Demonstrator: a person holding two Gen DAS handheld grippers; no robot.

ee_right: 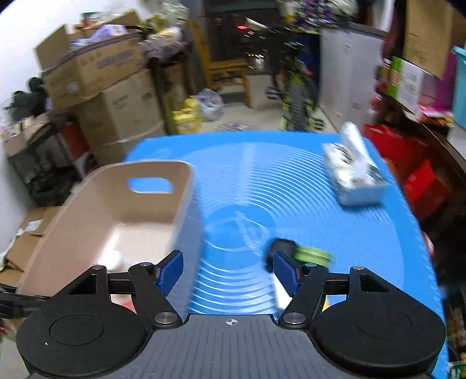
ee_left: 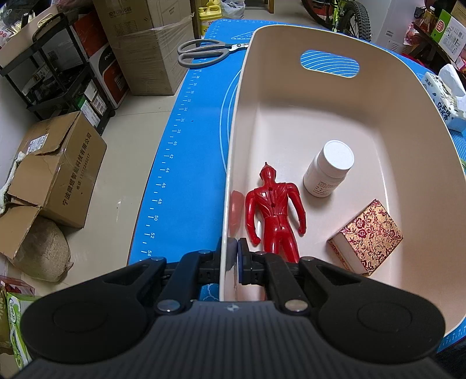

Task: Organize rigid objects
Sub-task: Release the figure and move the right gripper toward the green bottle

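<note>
A cream plastic basket [ee_left: 407, 122] stands on the blue mat [ee_left: 186, 163]. Inside it lie a red toy figure [ee_left: 275, 212], a white pill bottle [ee_left: 329, 169] and a gold-and-red patterned box [ee_left: 368, 236]. My left gripper [ee_left: 233, 256] is shut on the basket's near left wall, one pad on each side of it. In the blurred right wrist view the right gripper [ee_right: 228, 271] is open over the mat with nothing between its pads; the basket [ee_right: 122, 201] is to its left. A black-and-green object [ee_right: 303, 253] lies just past the right fingertip.
Grey-handled scissors [ee_left: 204, 52] lie on the mat beyond the basket's far left corner. A tissue box [ee_right: 355, 172] sits at the mat's far right, also visible as the tissue box [ee_left: 445, 96]. Cardboard boxes [ee_left: 58, 169], shelving and a bicycle [ee_left: 346, 14] surround the table.
</note>
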